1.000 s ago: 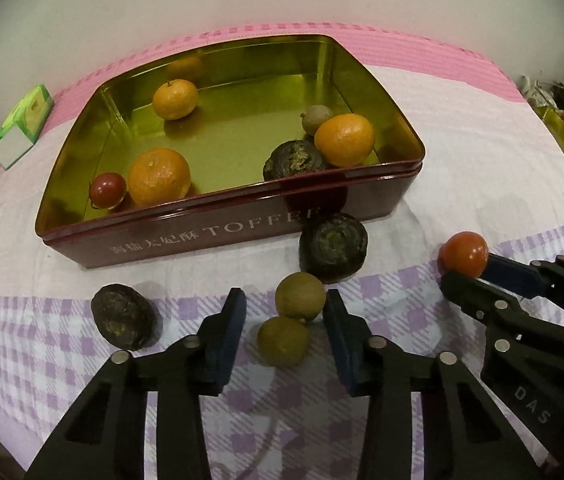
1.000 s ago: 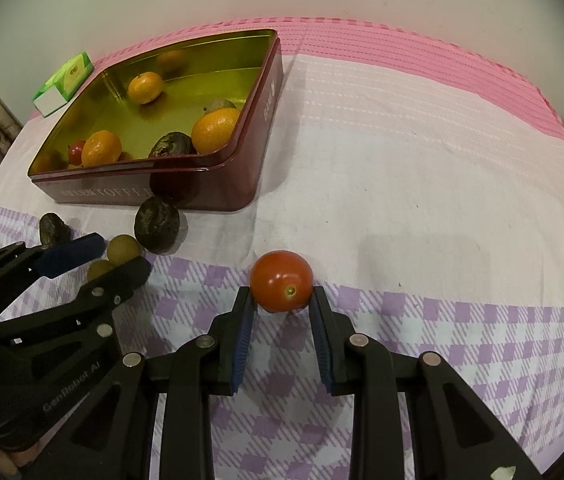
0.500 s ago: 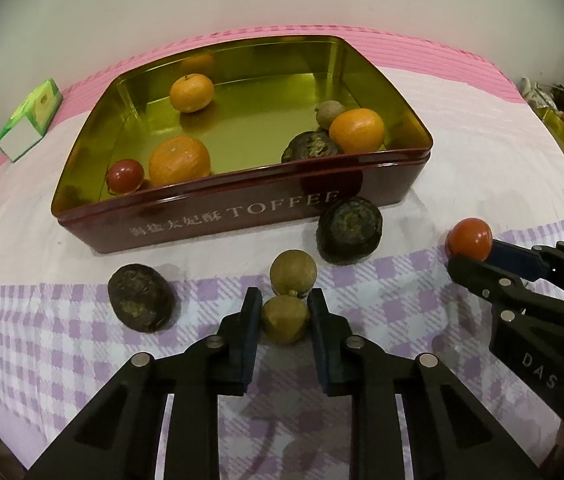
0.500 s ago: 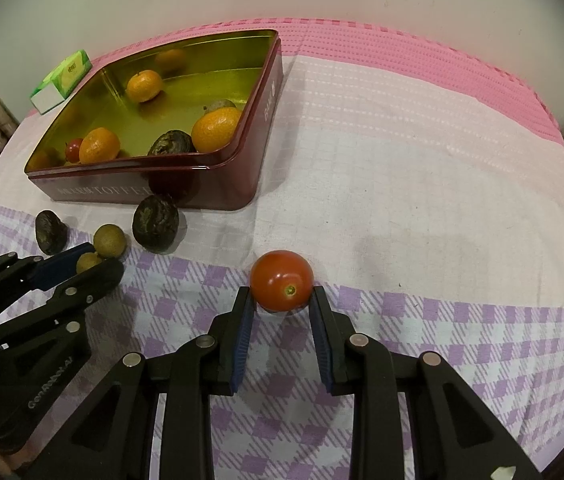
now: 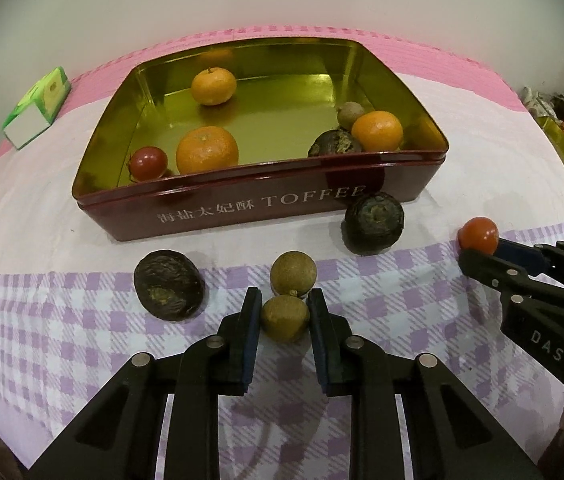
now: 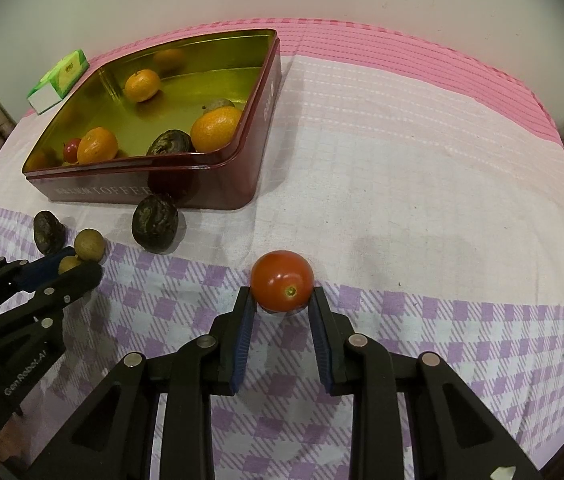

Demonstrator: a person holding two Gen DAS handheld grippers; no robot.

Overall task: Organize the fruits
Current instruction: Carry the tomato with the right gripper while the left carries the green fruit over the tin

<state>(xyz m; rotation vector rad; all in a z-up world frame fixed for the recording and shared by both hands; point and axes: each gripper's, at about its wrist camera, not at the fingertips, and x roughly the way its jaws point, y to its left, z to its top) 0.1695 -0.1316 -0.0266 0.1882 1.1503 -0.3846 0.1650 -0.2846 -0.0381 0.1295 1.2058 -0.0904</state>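
Red tin (image 5: 242,216), gold inside, near table's (image 6: 402,152) far left corner: three oranges (image 5: 207,155), one small tomato (image 5: 148,163), one dark fruit (image 5: 334,143), one longan (image 5: 350,114). Side lettered "TOFFEE" after Chinese characters. Left gripper (image 5: 284,312) clamped on longan (image 5: 284,318), second longan (image 5: 293,274) touching beyond. Right gripper (image 6: 281,300) clamped on tomato (image 6: 282,281), stem scar toward camera. Dark fruits (image 5: 168,285) loose before tin. "DAS", "GenRobot.AI" on grippers.

The tin (image 5: 242,208) stands on the desk (image 6: 402,160), holding several fruits; a small box (image 5: 38,108) lies to its left; two longans (image 5: 293,273) touch before it, flanked by two shrivelled fruits (image 5: 169,285); the tomato (image 6: 282,281) sits well right.
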